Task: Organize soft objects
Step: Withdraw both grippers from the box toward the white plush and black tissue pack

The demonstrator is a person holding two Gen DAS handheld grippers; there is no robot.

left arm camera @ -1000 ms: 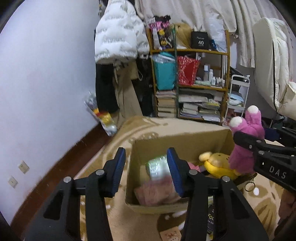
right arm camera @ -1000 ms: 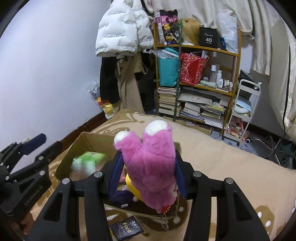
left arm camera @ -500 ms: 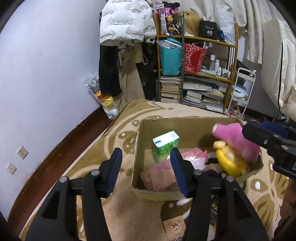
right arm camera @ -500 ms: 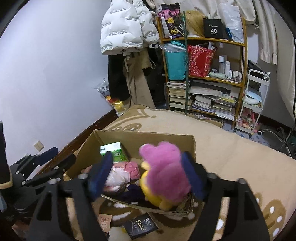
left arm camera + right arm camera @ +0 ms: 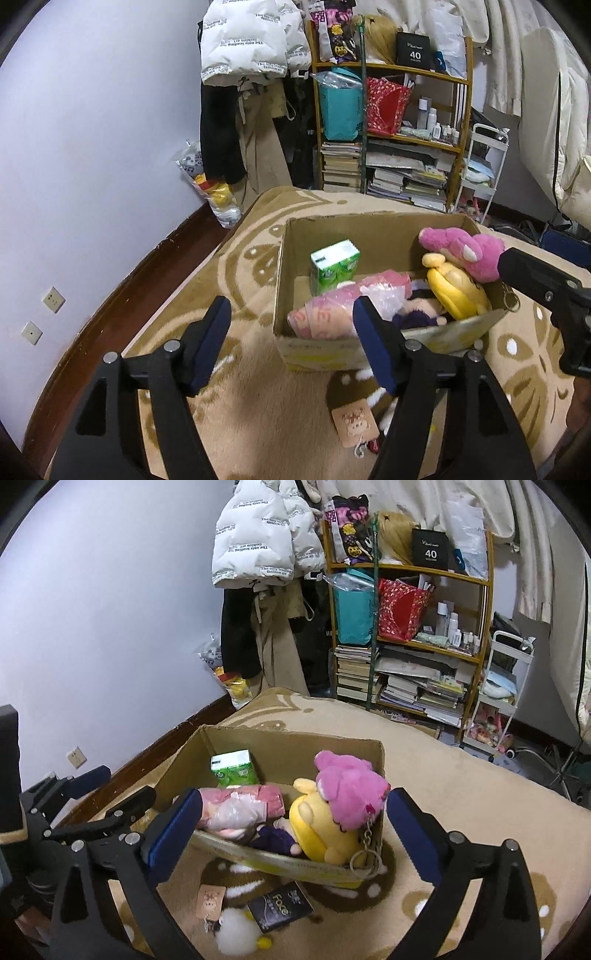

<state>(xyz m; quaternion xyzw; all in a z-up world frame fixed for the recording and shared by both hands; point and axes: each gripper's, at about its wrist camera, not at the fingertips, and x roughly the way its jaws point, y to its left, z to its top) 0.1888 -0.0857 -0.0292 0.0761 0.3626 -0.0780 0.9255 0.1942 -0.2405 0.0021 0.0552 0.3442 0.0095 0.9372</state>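
Note:
A cardboard box (image 5: 373, 230) (image 5: 280, 744) stands on a beige blanket. Inside lie a pink plush (image 5: 469, 251) (image 5: 351, 786) on top of a yellow plush (image 5: 454, 291) (image 5: 325, 830), a pink wrapped bundle (image 5: 340, 314) (image 5: 240, 805), a green tissue pack (image 5: 334, 266) (image 5: 234, 768) and a purple doll (image 5: 275, 838). My left gripper (image 5: 291, 343) is open and empty, in front of the box. My right gripper (image 5: 291, 834) is open wide and empty, just short of the box's near side; it also shows in the left wrist view (image 5: 543, 288).
On the blanket before the box lie a white fluffy toy (image 5: 236, 936), a black "Face" packet (image 5: 280, 908) and a small tan tag (image 5: 356, 424) (image 5: 210, 901). A cluttered bookshelf (image 5: 391, 140), hanging coats (image 5: 243, 92) and a white cart (image 5: 502, 686) stand behind.
My right gripper opened and let go of the pink plush, which now lies in the box on the yellow plush. Both grippers pulled back from the box.

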